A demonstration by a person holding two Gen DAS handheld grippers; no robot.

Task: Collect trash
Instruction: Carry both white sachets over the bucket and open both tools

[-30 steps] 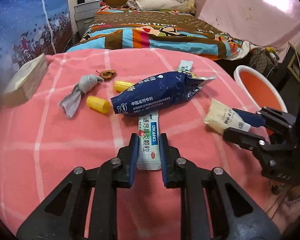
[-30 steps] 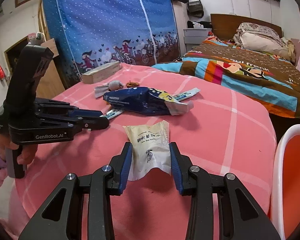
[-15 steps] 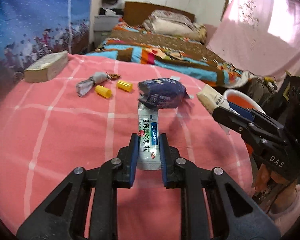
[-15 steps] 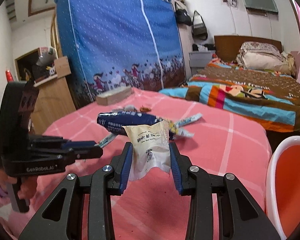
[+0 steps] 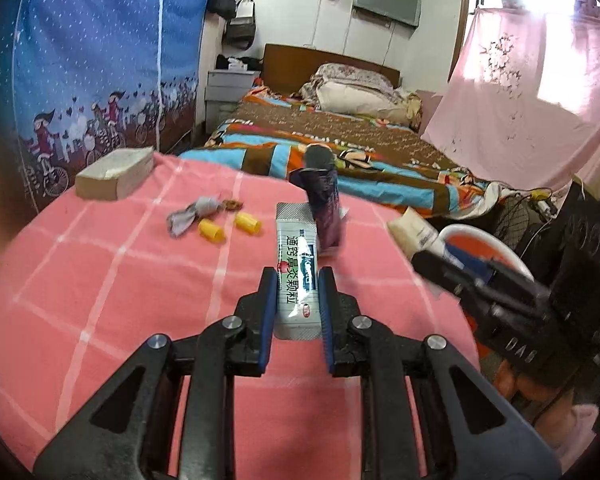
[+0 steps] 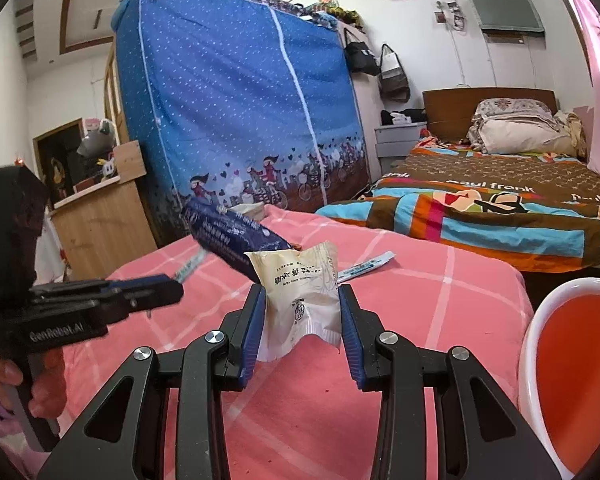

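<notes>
My left gripper [image 5: 297, 280] is shut on a white medicine sachet [image 5: 296, 276] and holds it above the pink tablecloth [image 5: 120, 280]. A dark blue snack bag [image 5: 322, 200] hangs lifted at the sachet's far end; it also shows in the right wrist view [image 6: 232, 236]. My right gripper [image 6: 302, 296] is shut on a cream wrapper [image 6: 300, 296], also raised. The orange bin with a white rim [image 6: 532, 344] stands at the right. The left gripper body [image 6: 80, 312] shows at the left of the right wrist view.
On the cloth lie two yellow caps [image 5: 210, 230], a grey crumpled wrapper [image 5: 192, 214], a tissue box [image 5: 114, 172] and another sachet [image 6: 366, 266]. A bed [image 5: 340, 136] is beyond the table. A blue wardrobe [image 6: 240, 120] stands at the left.
Both grippers have risen from the table with their packets. The blue snack bag has come up with the left sachet and tipped upright. The right gripper moved nearer the bin.
</notes>
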